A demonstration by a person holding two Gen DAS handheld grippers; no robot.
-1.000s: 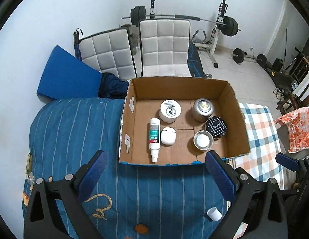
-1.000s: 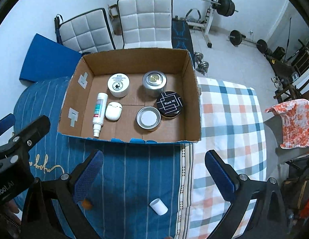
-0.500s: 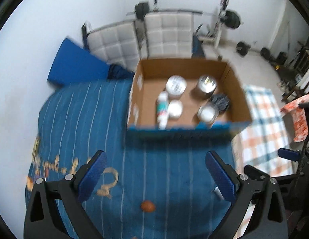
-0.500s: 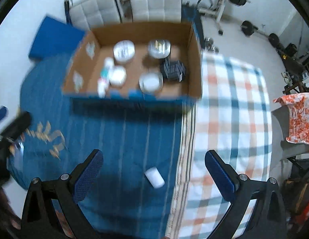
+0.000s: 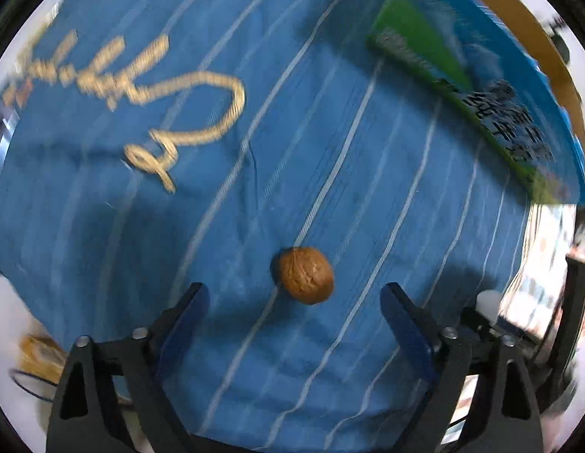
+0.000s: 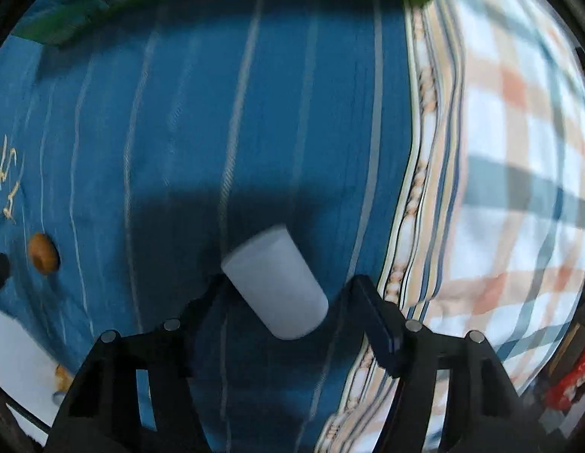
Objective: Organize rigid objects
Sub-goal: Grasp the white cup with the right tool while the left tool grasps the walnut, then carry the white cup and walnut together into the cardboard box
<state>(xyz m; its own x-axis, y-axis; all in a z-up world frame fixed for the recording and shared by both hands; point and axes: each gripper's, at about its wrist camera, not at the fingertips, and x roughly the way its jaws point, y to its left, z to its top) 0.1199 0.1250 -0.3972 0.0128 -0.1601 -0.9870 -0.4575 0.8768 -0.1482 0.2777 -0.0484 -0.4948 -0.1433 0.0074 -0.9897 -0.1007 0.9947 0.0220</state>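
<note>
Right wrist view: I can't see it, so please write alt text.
A white cylinder lies on its side on blue striped cloth, between the open right gripper fingers. A walnut sits far left; plaid cloth lies right.

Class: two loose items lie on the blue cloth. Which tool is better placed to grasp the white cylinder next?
Right. The right tool already straddles the white cylinder; the left tool faces the walnut.

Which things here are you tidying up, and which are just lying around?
For the job:
- walnut
- white cylinder
- cardboard box
- left gripper, right gripper, jaws open

Just lying about:
- blue striped cloth
- plaid cloth
</note>
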